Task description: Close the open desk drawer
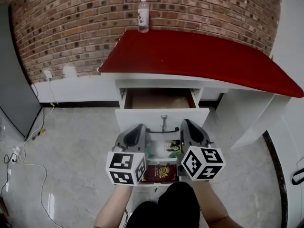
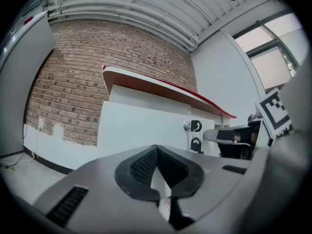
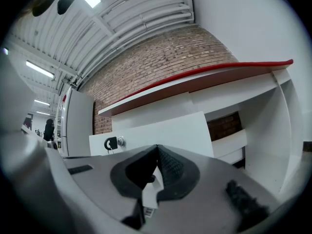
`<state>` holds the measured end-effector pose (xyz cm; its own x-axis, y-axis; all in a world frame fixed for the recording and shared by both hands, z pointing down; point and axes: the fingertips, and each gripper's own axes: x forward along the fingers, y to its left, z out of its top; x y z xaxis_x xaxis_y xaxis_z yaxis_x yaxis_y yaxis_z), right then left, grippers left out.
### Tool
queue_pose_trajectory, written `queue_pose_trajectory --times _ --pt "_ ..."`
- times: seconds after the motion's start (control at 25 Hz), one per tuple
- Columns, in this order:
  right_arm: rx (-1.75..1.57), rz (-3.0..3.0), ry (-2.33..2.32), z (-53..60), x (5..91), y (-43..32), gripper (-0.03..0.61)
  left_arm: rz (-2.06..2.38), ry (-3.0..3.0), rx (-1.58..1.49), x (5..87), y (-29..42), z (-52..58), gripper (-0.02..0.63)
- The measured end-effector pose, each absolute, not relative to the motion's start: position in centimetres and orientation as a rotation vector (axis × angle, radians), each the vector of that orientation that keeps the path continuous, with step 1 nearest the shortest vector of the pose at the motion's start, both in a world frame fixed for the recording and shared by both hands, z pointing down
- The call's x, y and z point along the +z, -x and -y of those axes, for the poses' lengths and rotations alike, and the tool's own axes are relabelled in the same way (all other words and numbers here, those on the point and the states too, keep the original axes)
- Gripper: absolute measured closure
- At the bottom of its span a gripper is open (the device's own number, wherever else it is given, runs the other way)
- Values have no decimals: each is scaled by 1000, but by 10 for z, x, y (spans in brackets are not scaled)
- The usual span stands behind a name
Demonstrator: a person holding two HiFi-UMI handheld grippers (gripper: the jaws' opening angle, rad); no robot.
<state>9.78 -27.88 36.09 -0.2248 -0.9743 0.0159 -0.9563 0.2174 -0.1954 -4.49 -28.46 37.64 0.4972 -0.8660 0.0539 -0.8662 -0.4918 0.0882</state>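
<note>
A white desk with a red top [image 1: 199, 56] has its upper drawer pulled out, and the brown inside [image 1: 159, 99] shows. The white drawer front [image 1: 142, 118] carries a key lock [image 1: 164, 118]. Below it another open compartment holds a red booklet [image 1: 161, 172] and small items. My left gripper [image 1: 138, 128] and right gripper [image 1: 188, 123] hover side by side just in front of the drawer front, apart from it. Both are shut on nothing, their tips meeting. The front and lock also show in the left gripper view [image 2: 141, 130] behind my left gripper [image 2: 157, 150], and in the right gripper view [image 3: 161, 130] behind my right gripper [image 3: 157, 147].
A plastic water bottle [image 1: 143, 15] stands at the back of the desk top against the brick wall [image 1: 66, 27]. Cables [image 1: 28, 146] run over the grey floor at the left. The desk's white side panel [image 1: 247, 118] stands at the right. My legs are below the grippers.
</note>
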Motion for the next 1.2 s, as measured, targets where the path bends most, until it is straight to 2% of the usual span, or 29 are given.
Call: queue_pose_trajectory --times 1.2 --pt "-254 -2357 1901 355 357 -105 568 1528 -2586 -18 376 40 361 606"
